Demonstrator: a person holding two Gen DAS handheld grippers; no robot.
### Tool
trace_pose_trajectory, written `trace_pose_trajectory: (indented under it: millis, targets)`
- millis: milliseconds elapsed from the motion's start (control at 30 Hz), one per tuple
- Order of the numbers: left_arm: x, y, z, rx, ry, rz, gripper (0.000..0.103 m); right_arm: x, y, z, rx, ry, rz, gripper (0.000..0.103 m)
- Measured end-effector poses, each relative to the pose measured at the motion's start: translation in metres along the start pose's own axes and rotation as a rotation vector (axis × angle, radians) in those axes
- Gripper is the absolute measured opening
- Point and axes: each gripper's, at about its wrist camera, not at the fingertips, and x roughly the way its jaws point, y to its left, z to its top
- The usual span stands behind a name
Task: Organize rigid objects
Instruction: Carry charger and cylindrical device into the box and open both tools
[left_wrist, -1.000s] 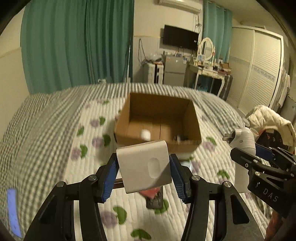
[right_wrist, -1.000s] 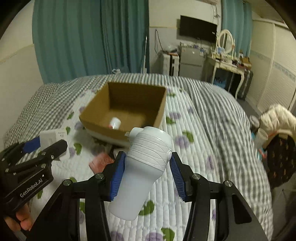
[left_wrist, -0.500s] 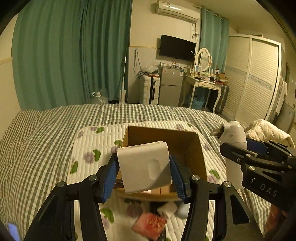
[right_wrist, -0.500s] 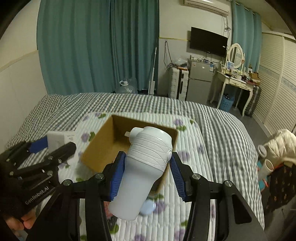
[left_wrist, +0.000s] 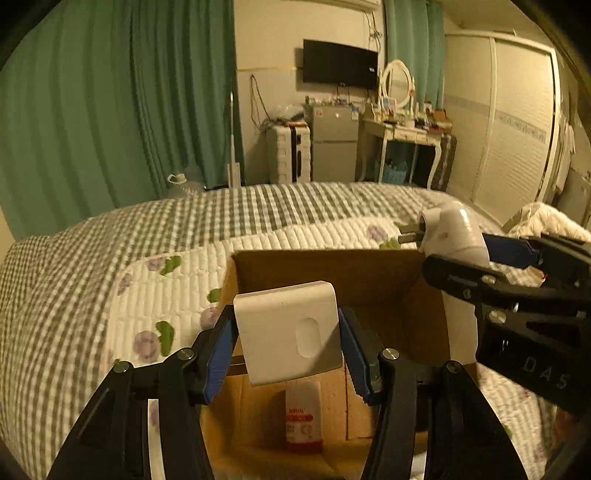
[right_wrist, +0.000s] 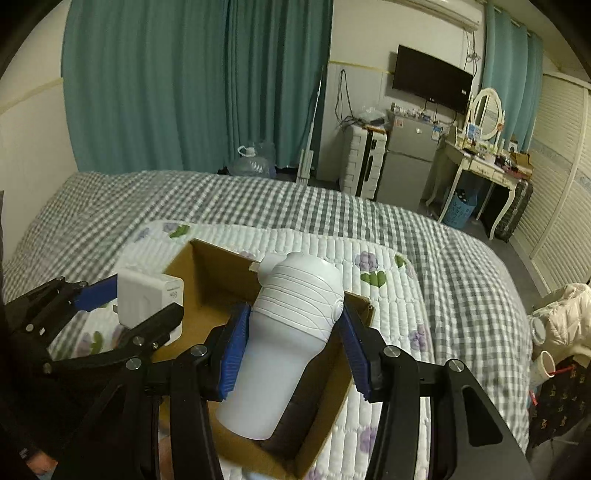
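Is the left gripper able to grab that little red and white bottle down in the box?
Probably not yet: the left gripper is shut on the white charger, so its fingers are full, though the bottle lies uncovered in the cardboard box.

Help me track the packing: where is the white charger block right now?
The white charger block is clamped in the left gripper, held over the open cardboard box, with the right gripper's white bottle beside it.

bedroom | bed (right_wrist: 258, 206) | vanity (right_wrist: 480, 162) | wall TV (right_wrist: 430, 79) | curtains (right_wrist: 184, 85)
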Motion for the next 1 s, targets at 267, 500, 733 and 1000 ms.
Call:
trace_pose_trajectory:
  millis: [267, 500, 733, 1000]
  targets:
    - [0.049, 0.001, -0.010, 0.020, 0.046, 0.006, 0.055, 0.050, -0.016, -0.007, 0.011, 0.033, -0.018, 0.049]
    - [0.056, -0.005, -0.012, 0.028, 0.062, -0.018, 0.057, 0.066, -0.017, -0.012, 0.017, 0.052, -0.010, 0.049]
    - [0.039, -0.003, -0.002, 0.005, 0.025, 0.001, 0.066, 0.059, -0.014, -0.009, 0.031, 0.039, 0.015, 0.049]
    - [0.024, 0.001, 0.004, 0.020, -0.005, 0.029, 0.066, 0.060, -0.015, -0.004, 0.035, 0.046, 0.006, 0.050]
